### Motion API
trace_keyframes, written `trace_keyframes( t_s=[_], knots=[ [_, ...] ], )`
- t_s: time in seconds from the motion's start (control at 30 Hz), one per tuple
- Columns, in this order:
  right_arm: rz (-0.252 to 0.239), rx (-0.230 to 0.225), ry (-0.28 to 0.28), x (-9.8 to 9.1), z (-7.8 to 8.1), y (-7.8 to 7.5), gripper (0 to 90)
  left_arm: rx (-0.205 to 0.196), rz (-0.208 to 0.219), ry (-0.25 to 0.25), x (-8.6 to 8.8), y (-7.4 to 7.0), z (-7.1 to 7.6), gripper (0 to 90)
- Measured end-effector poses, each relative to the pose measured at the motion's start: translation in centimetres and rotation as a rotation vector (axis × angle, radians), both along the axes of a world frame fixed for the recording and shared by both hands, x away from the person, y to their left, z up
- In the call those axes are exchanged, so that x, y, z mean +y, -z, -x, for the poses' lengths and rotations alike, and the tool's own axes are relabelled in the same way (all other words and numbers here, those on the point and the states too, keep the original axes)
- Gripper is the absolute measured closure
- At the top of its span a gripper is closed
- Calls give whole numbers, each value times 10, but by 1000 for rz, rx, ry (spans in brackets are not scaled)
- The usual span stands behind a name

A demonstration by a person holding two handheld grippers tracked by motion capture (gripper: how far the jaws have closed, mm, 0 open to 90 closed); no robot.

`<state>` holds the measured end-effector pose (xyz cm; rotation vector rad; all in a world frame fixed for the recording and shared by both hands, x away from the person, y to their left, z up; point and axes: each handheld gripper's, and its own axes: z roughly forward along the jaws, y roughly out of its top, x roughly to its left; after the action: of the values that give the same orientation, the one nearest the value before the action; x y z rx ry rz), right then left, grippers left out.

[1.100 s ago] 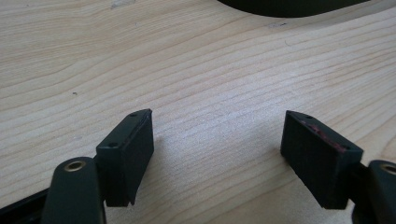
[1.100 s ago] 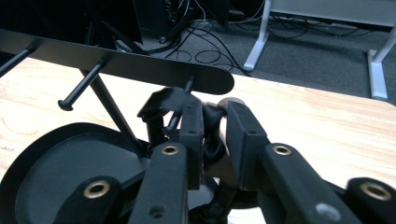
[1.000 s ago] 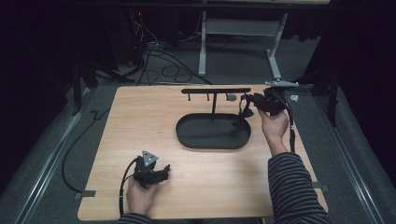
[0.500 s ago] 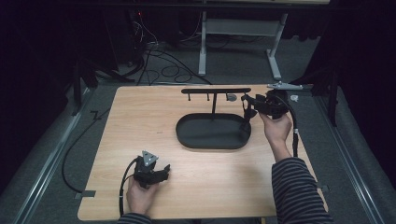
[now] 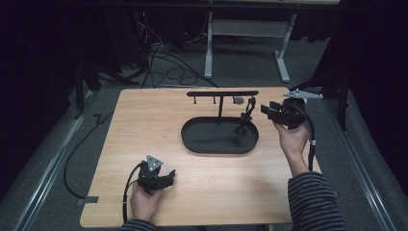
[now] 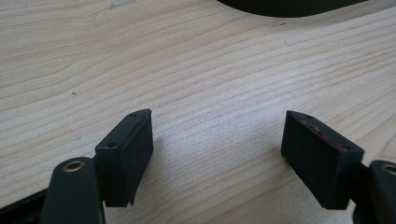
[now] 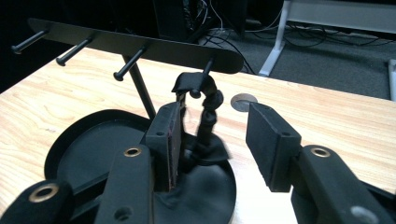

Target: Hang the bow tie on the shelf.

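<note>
A black rack with a hook bar stands in an oval black tray at the table's middle. A black fabric piece hangs from the bar's rightmost hook, and its lower end rests in the tray. My right gripper is open just to the right of it. In the right gripper view the fabric piece hangs between and beyond the spread jaws of my right gripper, below the bar. My left gripper rests open on the wood near the front edge. In its own view my left gripper is empty.
The wooden table has bare wood to the left of the tray and in front of it. A small round metal disc sits in the tabletop behind the rack. Three other hooks on the bar are empty. Cables and desk legs lie on the floor beyond.
My right gripper has drawn slightly to the right, away from the hanging fabric piece. The left gripper has not moved.
</note>
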<state>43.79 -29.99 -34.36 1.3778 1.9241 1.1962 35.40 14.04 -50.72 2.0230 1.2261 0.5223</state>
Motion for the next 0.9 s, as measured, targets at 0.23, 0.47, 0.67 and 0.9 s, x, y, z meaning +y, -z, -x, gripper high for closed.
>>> trace_keyframes(
  t_s=[0.23, 0.47, 0.67, 0.9],
  knots=[
    [-18, -6, -23, -7, 12, -1, 540, 0, 1, 0, 0, 0, 0, 258],
    [-40, -17, -33, -14, 22, -1, 500, 0, -1, 0, 0, 0, 0, 259],
    [-33, -17, -37, -19, 29, 1, 487, 0, 0, 0, 0, 0, 0, 259],
    [-40, -24, -36, -23, 41, 5, 479, 0, -3, -2, 0, 0, 0, 259]
  ],
)
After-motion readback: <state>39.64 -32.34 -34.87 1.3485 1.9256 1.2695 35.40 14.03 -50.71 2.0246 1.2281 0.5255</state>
